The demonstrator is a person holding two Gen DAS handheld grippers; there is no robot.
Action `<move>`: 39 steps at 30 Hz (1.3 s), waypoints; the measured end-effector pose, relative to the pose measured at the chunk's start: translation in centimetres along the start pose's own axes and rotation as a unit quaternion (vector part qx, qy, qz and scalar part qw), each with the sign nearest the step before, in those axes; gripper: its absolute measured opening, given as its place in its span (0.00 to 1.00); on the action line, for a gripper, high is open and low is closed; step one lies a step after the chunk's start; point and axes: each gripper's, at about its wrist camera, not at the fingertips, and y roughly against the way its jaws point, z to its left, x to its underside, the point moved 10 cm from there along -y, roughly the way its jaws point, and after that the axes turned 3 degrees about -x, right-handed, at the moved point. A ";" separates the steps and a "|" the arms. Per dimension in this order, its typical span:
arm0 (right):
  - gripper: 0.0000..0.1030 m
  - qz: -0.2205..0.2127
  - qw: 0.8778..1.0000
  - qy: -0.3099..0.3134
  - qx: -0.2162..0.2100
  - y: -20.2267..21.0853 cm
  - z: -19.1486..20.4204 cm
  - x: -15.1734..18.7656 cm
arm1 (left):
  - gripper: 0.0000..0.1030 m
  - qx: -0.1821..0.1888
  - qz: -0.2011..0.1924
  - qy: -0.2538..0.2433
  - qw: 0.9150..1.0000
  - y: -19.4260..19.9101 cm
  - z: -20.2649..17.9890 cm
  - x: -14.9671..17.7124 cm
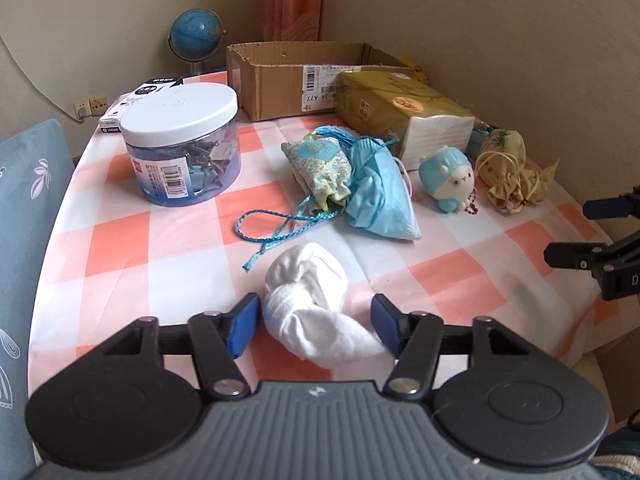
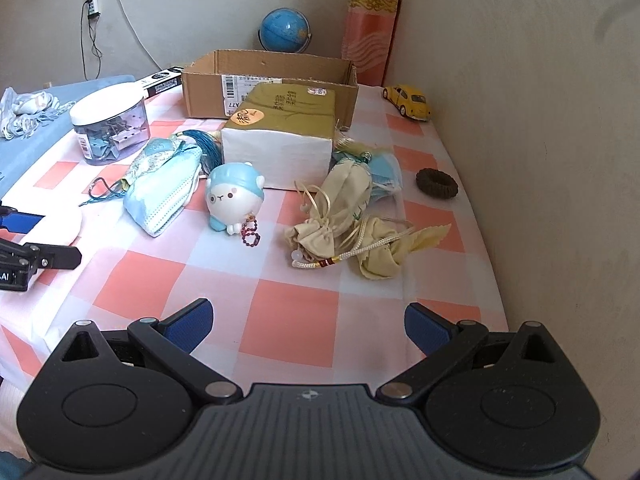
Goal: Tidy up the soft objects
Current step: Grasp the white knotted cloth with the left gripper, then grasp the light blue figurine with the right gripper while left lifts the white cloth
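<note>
We keep left hand-held gripper (image 1: 314, 326) half-closed around white sock bundle (image 1: 310, 300), squeeze its middle; right hand-held gripper (image 2: 308, 324) wide, empty.

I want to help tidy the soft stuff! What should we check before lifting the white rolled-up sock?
1. White rolled-up sock between the left hand-held gripper pads: ok.
2. Pads squeezing the sock firmly: cannot tell; they sit beside it.
3. Blue braided cord clear of the sock: ok.
4. Open brown cardboard box has room: ok, though its floor is partly hidden.
5. Right hand-held gripper open, holding nothing: ok.
</note>
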 end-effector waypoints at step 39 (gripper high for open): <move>0.49 -0.020 0.995 0.077 -0.064 -6.5 5.4 -6.8 | 0.42 0.003 0.011 0.003 1.000 -1.0 1.4 -1.5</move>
